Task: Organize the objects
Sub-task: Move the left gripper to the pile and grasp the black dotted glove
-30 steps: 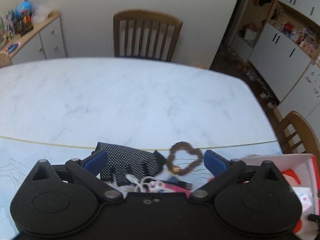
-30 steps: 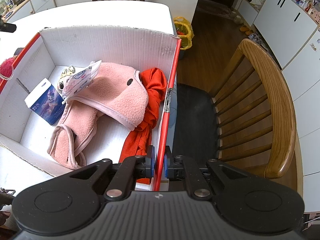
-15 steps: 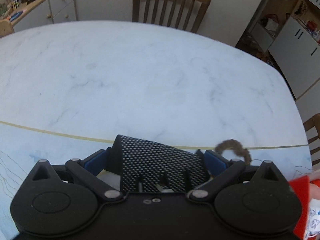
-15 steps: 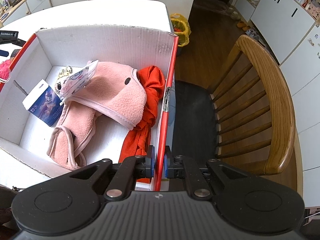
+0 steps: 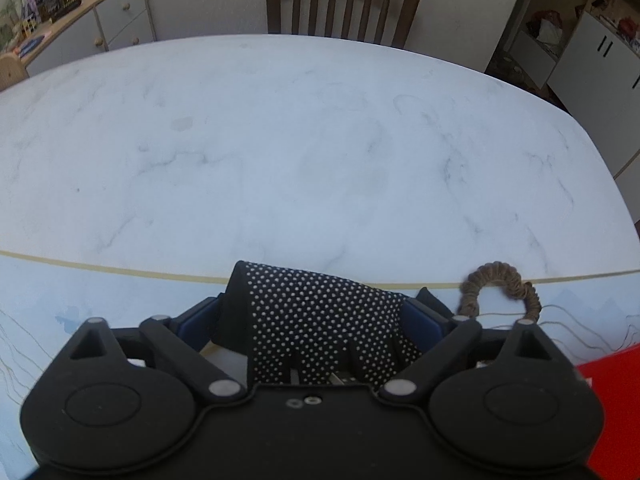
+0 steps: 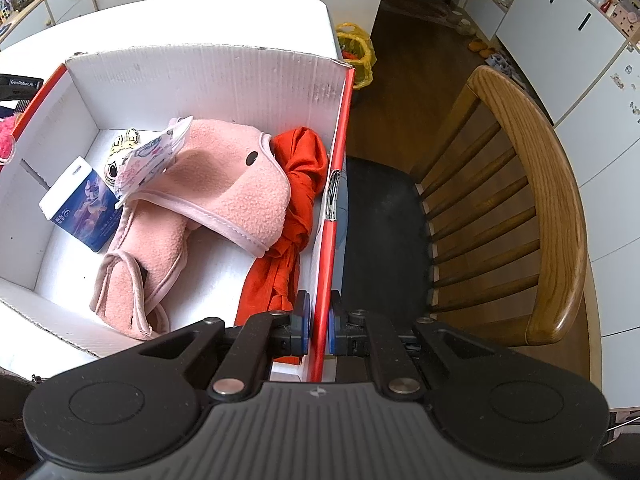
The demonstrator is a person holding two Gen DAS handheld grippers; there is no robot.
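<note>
A black glove with white dots (image 5: 320,320) lies on the marble table (image 5: 304,152). My left gripper (image 5: 312,316) straddles it from above. Its jaws are closing, and the blue pads (image 5: 420,316) stand at the glove's two sides without visibly squeezing it. A brown braided ring (image 5: 500,284) lies just right of the gripper. My right gripper (image 6: 319,320) is shut on the red-edged right wall (image 6: 340,152) of a white cardboard box (image 6: 200,76). The box holds a pink fleece garment (image 6: 224,184), an orange cloth (image 6: 296,184), a small blue-and-white carton (image 6: 80,204) and a printed pouch (image 6: 152,160).
A wooden chair (image 5: 344,4) stands at the table's far side. Another wooden chair (image 6: 532,200) with a dark seat stands right beside the box. A red corner of the box (image 5: 612,380) shows at the left view's lower right. A pink fluffy item (image 6: 6,136) lies left of the box.
My left gripper has come down over the dotted glove, which now fills the gap between its pads, and the pads have drawn in slightly. The right gripper has kept still on the box wall.
</note>
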